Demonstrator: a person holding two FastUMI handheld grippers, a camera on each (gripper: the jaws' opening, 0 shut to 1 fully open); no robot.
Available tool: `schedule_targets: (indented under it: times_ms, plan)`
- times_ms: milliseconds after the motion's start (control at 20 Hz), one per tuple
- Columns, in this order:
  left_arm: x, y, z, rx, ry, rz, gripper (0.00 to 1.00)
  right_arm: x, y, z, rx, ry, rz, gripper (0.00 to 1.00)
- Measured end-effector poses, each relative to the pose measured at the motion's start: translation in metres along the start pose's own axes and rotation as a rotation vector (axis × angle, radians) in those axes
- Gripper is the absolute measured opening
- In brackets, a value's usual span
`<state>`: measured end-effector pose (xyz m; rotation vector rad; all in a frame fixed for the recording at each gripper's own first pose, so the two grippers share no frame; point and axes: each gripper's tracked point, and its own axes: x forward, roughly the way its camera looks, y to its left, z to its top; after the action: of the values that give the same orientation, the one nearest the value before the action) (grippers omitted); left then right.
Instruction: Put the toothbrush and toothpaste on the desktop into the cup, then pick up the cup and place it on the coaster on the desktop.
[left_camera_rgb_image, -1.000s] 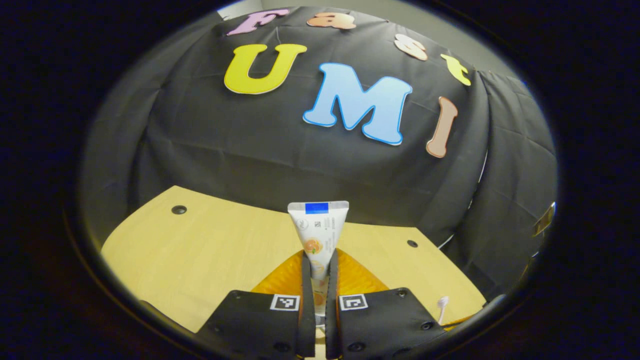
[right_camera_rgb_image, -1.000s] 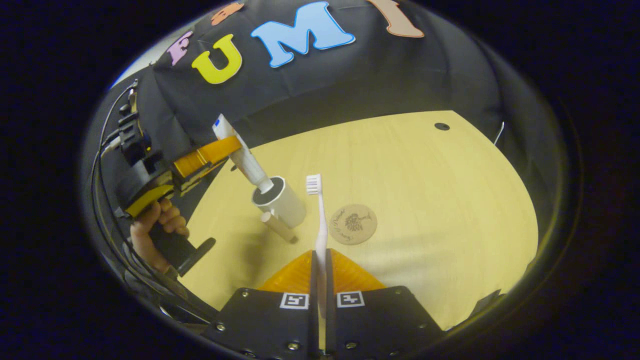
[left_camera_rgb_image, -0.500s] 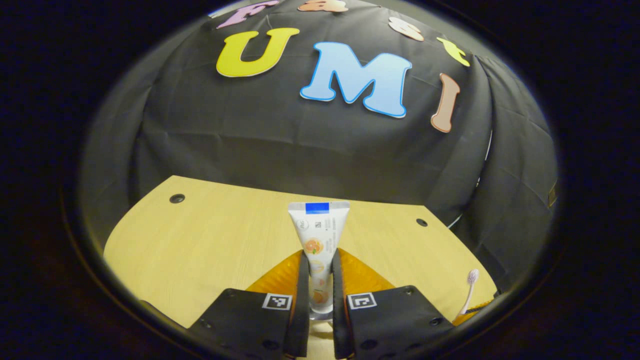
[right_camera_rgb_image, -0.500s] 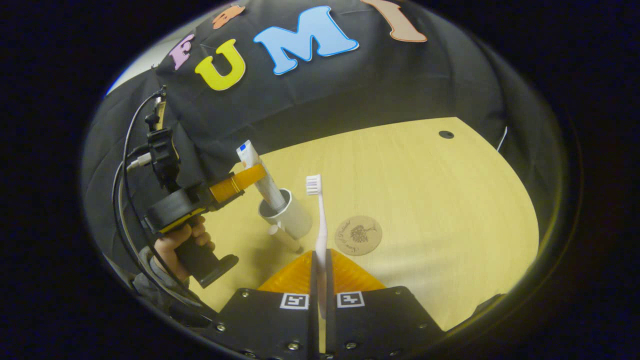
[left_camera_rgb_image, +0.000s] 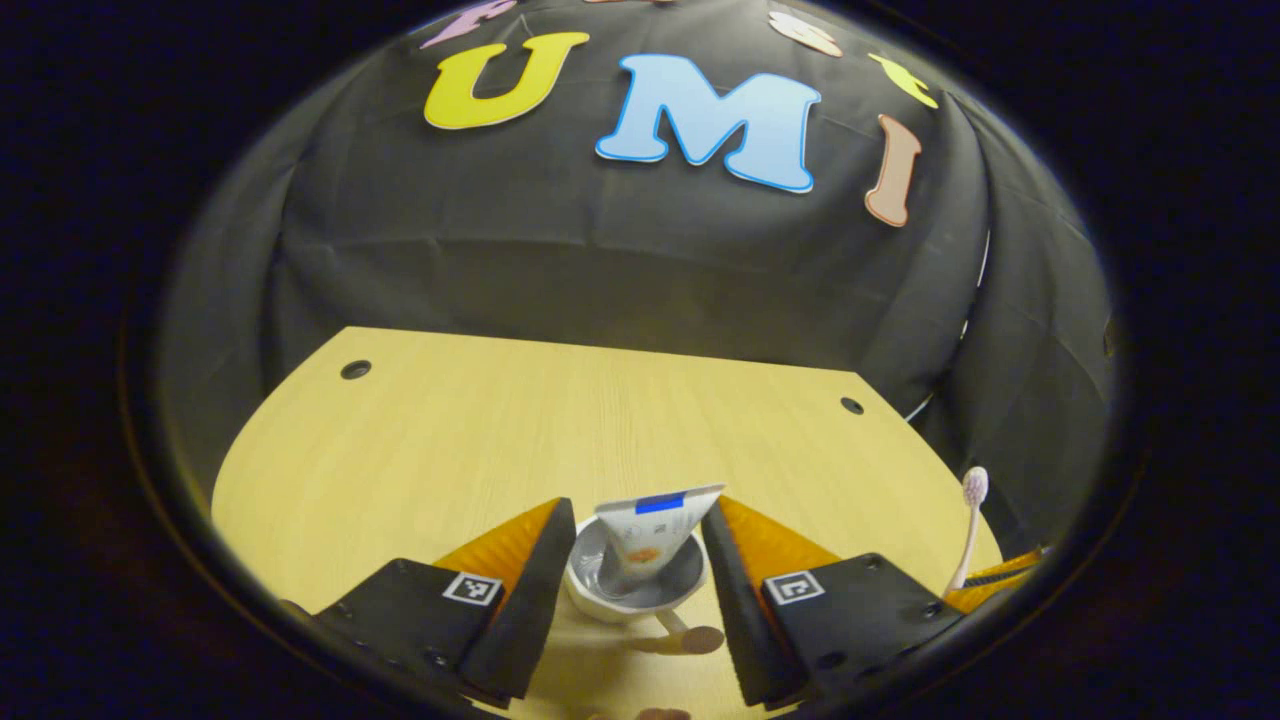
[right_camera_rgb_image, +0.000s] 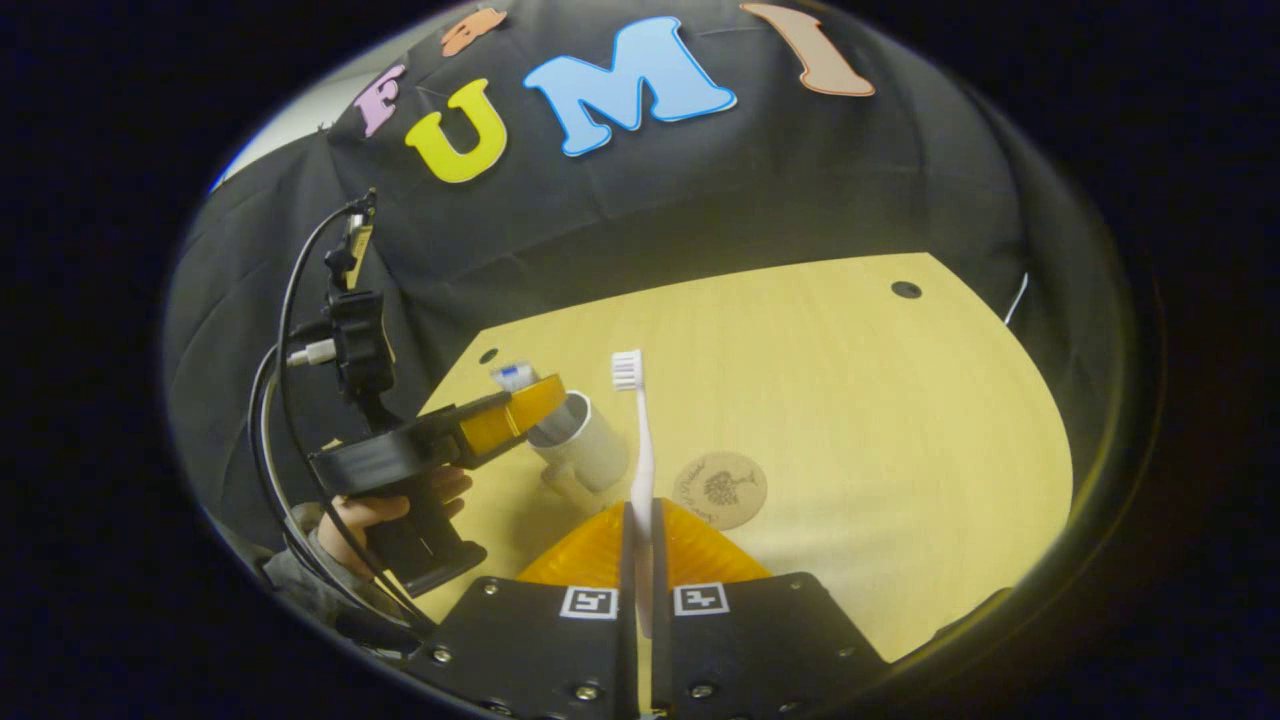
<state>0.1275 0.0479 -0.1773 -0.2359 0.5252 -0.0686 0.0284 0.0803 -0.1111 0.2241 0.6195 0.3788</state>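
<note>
And the left tool (left_camera_rgb_image: 630, 560) has let go: its fingers, clamped on the toothpaste (left_camera_rgb_image: 652, 530) half a second ago, now stand wide apart, and the tube has dropped into the cup (left_camera_rgb_image: 634, 588), leaning with its flat blue-marked end poking above the rim. The cup sits on the worktop (left_camera_rgb_image: 500, 440) right between those spread fingers, a small stub handle sticking out at its near side. Over in the right gripper view, the left tool (right_camera_rgb_image: 520, 412) hangs just over the cup (right_camera_rgb_image: 590, 450), a hand (right_camera_rgb_image: 385, 508) wrapped round its grip at the left. The right tool (right_camera_rgb_image: 640, 560) is pressed together on the toothbrush (right_camera_rgb_image: 638, 450), handle pinched, bristle head pointing up and away. The round coaster (right_camera_rgb_image: 720, 488) lies flat on the worktop just right of the cup, apart from it, with nothing on it.
</note>
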Motion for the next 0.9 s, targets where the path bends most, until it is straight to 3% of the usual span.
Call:
schedule_targets:
  times_ms: [50,100,200,500,900]
  plan:
    - [-0.001,-0.001,0.000,0.004,0.000,-0.002,0.81,0.000,-0.002,0.000,-0.005,-0.003,-0.001,0.06]
    - [-0.001,-0.001,-0.003,0.006,0.003,-0.002,0.74,0.000,0.000,0.004,-0.009,-0.006,0.004,0.06]
    - [-0.005,-0.002,0.000,0.001,0.005,-0.005,0.84,-0.001,0.004,0.008,-0.020,-0.018,0.011,0.06]
    - [-0.028,-0.004,-0.003,-0.020,0.003,-0.021,0.84,0.009,0.017,0.032,-0.060,-0.069,0.040,0.06]
    - [-0.074,0.011,-0.010,-0.006,0.018,-0.015,0.84,0.035,0.060,0.073,-0.092,-0.189,0.162,0.06]
